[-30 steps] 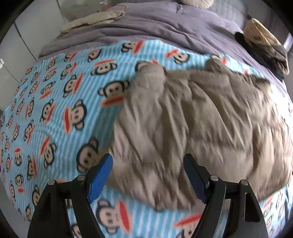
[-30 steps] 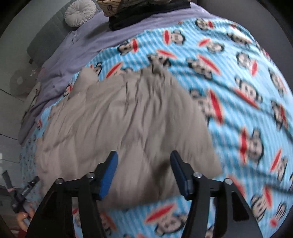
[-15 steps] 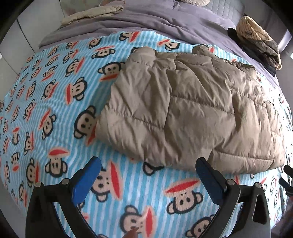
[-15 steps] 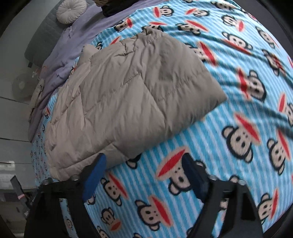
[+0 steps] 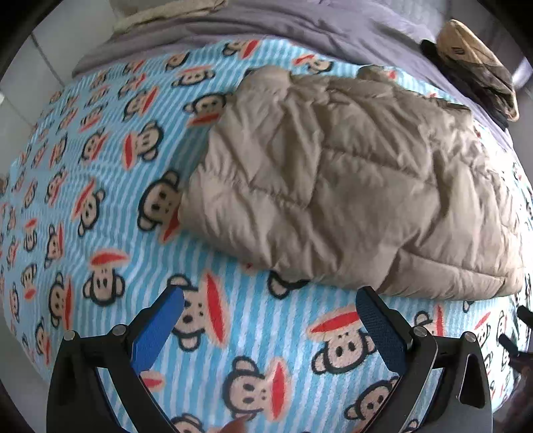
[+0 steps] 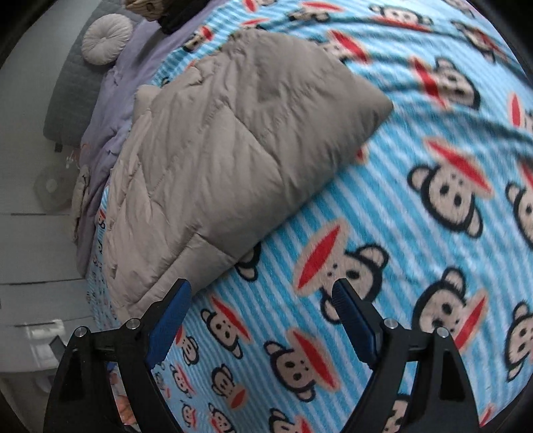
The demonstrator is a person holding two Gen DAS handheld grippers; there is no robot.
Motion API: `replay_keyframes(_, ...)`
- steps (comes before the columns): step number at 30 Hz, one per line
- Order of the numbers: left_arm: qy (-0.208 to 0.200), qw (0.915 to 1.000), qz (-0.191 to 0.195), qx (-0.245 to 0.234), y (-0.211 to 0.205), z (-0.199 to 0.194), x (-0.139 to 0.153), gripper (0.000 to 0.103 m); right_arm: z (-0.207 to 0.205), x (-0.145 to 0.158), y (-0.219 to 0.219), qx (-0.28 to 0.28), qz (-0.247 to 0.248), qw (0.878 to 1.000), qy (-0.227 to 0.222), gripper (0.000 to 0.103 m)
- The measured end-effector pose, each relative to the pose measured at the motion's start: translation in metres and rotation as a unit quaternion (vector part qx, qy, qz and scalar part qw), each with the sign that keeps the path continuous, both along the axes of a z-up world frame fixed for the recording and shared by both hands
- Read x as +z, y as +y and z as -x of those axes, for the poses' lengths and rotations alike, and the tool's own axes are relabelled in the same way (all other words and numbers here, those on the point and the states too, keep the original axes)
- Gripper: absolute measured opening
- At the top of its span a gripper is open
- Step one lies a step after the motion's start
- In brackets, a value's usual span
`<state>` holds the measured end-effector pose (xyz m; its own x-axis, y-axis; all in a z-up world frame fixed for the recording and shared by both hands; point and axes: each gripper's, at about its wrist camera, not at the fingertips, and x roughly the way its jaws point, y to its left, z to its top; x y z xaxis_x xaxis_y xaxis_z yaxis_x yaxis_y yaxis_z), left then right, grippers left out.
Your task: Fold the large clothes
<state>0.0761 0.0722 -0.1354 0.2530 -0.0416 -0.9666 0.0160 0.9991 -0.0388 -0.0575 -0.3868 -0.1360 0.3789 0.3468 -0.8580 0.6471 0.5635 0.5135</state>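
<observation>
Hiding its sleeves, folded jacket (image 5: 346,186) covers part of blanket (image 5: 100,200)

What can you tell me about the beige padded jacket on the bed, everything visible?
The jacket is a beige, quilted, puffy garment with stitched panels and a wrinkled, slightly shiny shell. It lies folded into a thick, roughly rectangular bundle, flat on the monkey-print blanket, its far edge near the purple bedding. The right wrist view shows layered edges along one side. Nothing holds it: both grippers are clear of it, with only blanket between their fingers.
</observation>
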Motion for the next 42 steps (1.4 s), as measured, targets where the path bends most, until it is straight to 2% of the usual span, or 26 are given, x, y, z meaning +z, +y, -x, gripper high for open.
replay_keyframes(4, 0.022, 0.9991, 0.022, 0.030, 0.017, 0.002, -0.015, 0.103, 0.006, -0.008, 0.001, -0.004, -0.021, 1.000, 0.004, 0.088)
replay_keyframes(6, 0.037, 0.9965, 0.065, 0.038, 0.025, 0.003, -0.023, 0.103, 0.006, -0.014, 0.002, 0.001, -0.045, 0.999, 0.007, 0.088)
replay_keyframes(7, 0.042, 0.9934, 0.094, 0.051, 0.031, 0.003, -0.026, 0.103, 0.006, -0.016, 0.001, -0.001, -0.056, 0.998, 0.006, 0.088)
replay_keyframes(9, 0.044, 0.9881, 0.129, 0.071, 0.039, 0.003, -0.029, 0.103, 0.005, -0.020, 0.000, -0.005, -0.070, 0.998, 0.002, 0.088)
replay_keyframes(13, 0.037, 0.9697, 0.212, 0.116, 0.058, -0.002, -0.040, 0.103, 0.000, -0.030, -0.001, -0.024, -0.104, 0.994, -0.017, 0.089)
replay_keyframes(16, 0.039, 0.9495, 0.277, 0.142, 0.067, -0.009, -0.053, 0.103, -0.004, -0.039, -0.005, -0.041, -0.130, 0.990, -0.033, 0.089)
replay_keyframes(17, 0.040, 0.9402, 0.303, 0.150, 0.070, -0.012, -0.060, 0.103, -0.006, -0.042, -0.006, -0.046, -0.137, 0.989, -0.040, 0.089)
replay_keyframes(19, 0.045, 0.9296, 0.330, 0.157, 0.072, -0.018, -0.072, 0.103, -0.010, -0.047, -0.008, -0.051, -0.147, 0.987, -0.048, 0.089)
replay_keyframes(22, 0.048, 0.9248, 0.340, 0.164, 0.072, -0.027, -0.085, 0.103, -0.019, -0.057, -0.008, -0.056, -0.160, 0.984, -0.056, 0.089)
replay_keyframes(30, 0.024, 0.9252, 0.351, 0.143, 0.056, -0.059, -0.087, 0.103, -0.047, -0.080, -0.005, -0.065, -0.197, 0.974, -0.091, 0.089)
replay_keyframes(33, 0.024, 0.9241, 0.351, 0.150, 0.050, -0.069, -0.092, 0.103, -0.062, -0.082, -0.007, -0.070, -0.211, 0.968, -0.113, 0.089)
replay_keyframes(38, 0.020, 0.9260, 0.337, 0.170, 0.041, -0.080, -0.103, 0.103, -0.084, -0.089, -0.003, -0.065, -0.205, 0.970, -0.113, 0.089)
replay_keyframes(40, 0.018, 0.9304, 0.323, 0.172, 0.037, -0.082, -0.101, 0.086, -0.085, -0.090, -0.004, -0.071, -0.205, 0.970, -0.108, 0.089)
replay_keyframes(41, 0.019, 0.9317, 0.322, 0.168, 0.036, -0.083, -0.100, 0.065, -0.085, -0.090, -0.005, -0.077, -0.207, 0.969, -0.106, 0.089)
replay_keyframes(42, 0.018, 0.9295, 0.330, 0.163, 0.036, -0.084, -0.098, 0.045, -0.084, -0.090, -0.005, -0.082, -0.209, 0.969, -0.105, 0.089)
